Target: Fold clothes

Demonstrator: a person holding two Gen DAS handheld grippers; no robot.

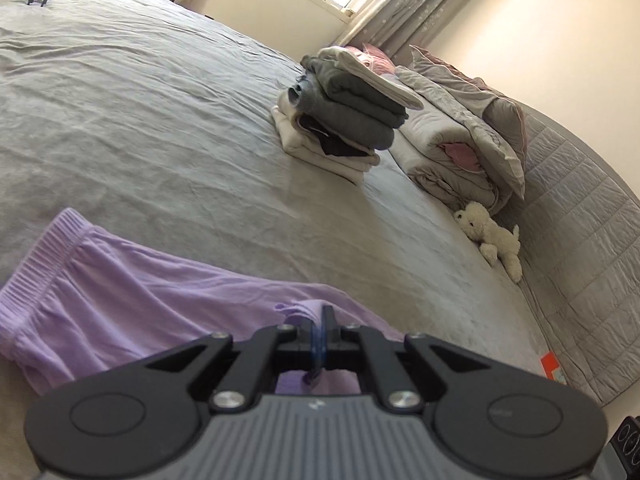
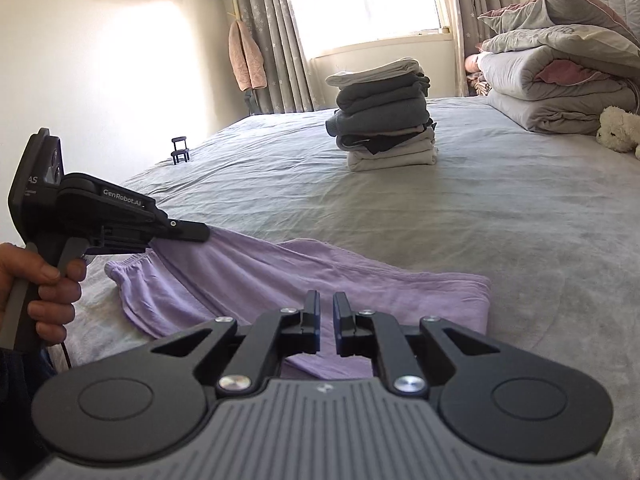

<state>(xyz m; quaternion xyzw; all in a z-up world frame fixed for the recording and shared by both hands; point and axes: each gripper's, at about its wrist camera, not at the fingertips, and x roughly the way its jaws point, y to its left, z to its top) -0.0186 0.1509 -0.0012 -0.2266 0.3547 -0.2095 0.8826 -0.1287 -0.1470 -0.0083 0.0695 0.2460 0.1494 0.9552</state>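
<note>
A garment [image 2: 304, 280] lies spread across the near part of a bed [image 2: 500, 208], its waistband end [image 1: 44, 256] toward the left. The left claw [image 2: 196, 234], held in a person's hand [image 2: 48, 292], pinches the garment's left edge and lifts it off the bed. The right claw [image 2: 326, 312] sits over the garment's near edge, with nothing between its parted jaws. Farther back, near the middle of the bed, stands a stack of folded clothes [image 2: 384, 120]. To its right, folded bedding [image 2: 560, 80] is piled against the headboard [image 1: 580, 220], with a stuffed toy [image 2: 618, 130] in front of it. A small stand [image 2: 180, 151] rests at the bed's far left edge.
</note>
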